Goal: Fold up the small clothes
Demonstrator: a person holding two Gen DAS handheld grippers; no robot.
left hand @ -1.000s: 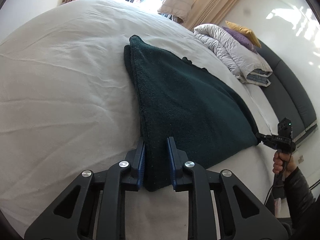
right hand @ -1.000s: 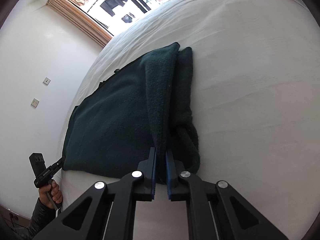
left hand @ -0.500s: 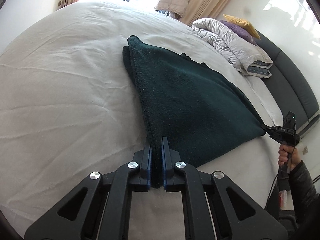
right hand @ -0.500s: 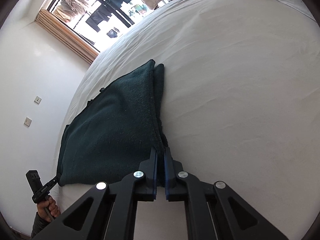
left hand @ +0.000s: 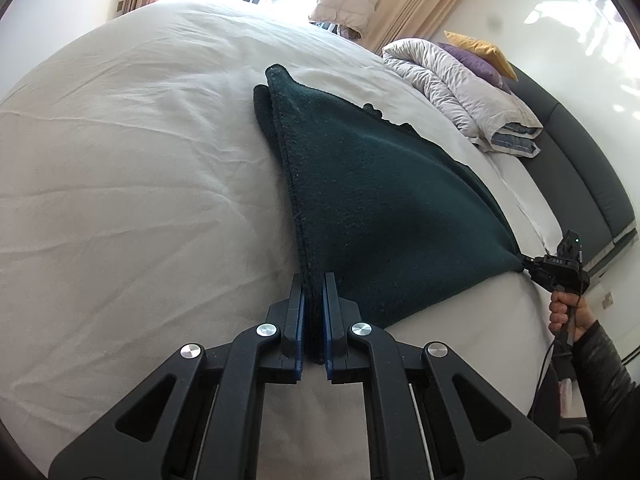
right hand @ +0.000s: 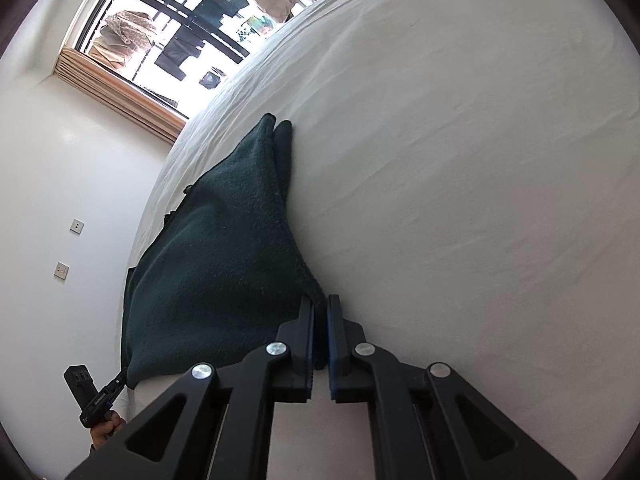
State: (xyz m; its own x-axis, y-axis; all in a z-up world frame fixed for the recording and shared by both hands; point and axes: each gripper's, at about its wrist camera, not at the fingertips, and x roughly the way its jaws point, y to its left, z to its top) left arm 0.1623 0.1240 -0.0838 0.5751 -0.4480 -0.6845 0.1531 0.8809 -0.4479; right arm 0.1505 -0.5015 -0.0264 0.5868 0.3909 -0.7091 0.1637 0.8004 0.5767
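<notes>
A dark green fleece garment [left hand: 380,200] lies folded over on the white bed [left hand: 120,200], stretched taut between both grippers. My left gripper [left hand: 313,292] is shut on its near corner. My right gripper [right hand: 319,316] is shut on the other near corner of the garment [right hand: 224,264]. In the left wrist view the right gripper [left hand: 532,266] shows at the garment's far right corner, held by a hand. In the right wrist view the left gripper [right hand: 116,384] shows at the lower left corner. The far folded end rests on the sheet.
A rolled grey duvet [left hand: 460,88] with purple and yellow pillows lies at the bed head. A dark headboard [left hand: 580,168] runs along the right. A window [right hand: 172,32] with hanging clothes is beyond the bed. Wall sockets [right hand: 62,270] are on the white wall.
My left gripper has closed on the garment's corner. Both grippers have pulled back and lifted, drawing the garment taut and away from the bed's far side.
</notes>
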